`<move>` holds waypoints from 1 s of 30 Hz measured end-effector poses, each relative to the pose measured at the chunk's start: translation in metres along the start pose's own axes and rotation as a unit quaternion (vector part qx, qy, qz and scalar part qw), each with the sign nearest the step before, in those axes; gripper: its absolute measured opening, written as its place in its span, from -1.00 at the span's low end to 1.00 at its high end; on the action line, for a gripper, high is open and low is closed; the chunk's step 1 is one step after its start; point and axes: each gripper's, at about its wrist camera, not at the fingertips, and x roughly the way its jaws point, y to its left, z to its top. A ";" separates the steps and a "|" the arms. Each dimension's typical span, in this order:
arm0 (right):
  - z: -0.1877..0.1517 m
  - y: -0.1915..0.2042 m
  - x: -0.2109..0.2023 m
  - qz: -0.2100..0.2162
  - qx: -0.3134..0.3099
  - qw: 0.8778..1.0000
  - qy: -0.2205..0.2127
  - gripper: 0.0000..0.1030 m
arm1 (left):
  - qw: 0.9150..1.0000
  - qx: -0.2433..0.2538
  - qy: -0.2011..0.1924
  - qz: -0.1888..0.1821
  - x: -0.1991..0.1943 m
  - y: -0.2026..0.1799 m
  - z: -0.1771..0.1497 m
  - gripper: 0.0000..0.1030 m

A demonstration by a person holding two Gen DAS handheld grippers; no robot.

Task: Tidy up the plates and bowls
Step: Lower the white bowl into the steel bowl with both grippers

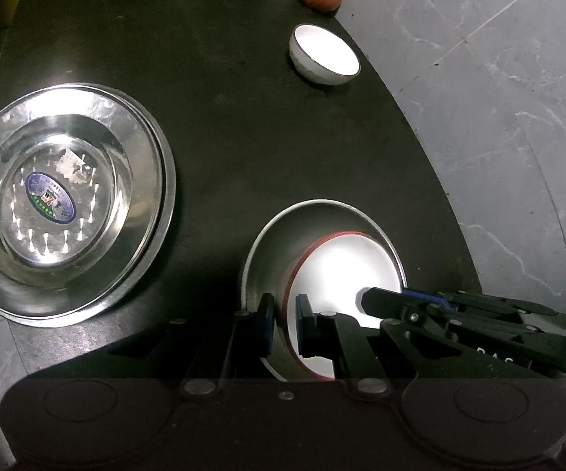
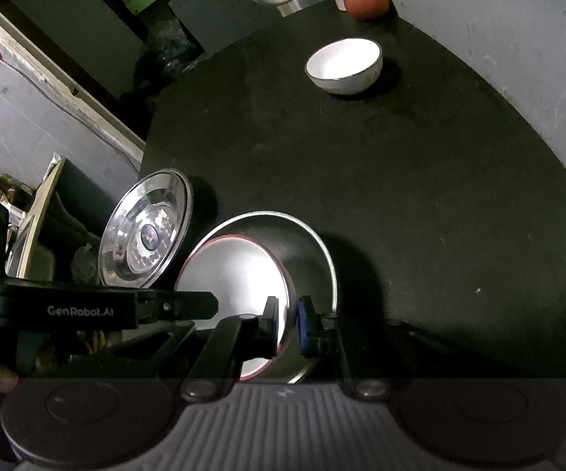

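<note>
1. Left wrist view: black table (image 1: pixel 243 125); stacked steel plates (image 1: pixel 67 204) at left.
2. Red-rimmed bowl (image 1: pixel 342 271), nested in a steel bowl (image 1: pixel 283 235); my left gripper (image 1: pixel 285 324) and right gripper (image 2: pixel 287 324) clamp its wall.
3. White bowl (image 1: pixel 324 55) far back.

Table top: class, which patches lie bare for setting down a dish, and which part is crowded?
Bare: the wide middle of the table, between the white bowl and the nested bowls. Crowded: the near edge, with steel plates and both hand-held grippers.
</note>
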 end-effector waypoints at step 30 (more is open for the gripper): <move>0.001 -0.002 0.004 -0.001 0.004 1.000 0.008 -0.73 | 1.000 0.004 0.007 0.006 0.007 -0.002 0.003 -0.76</move>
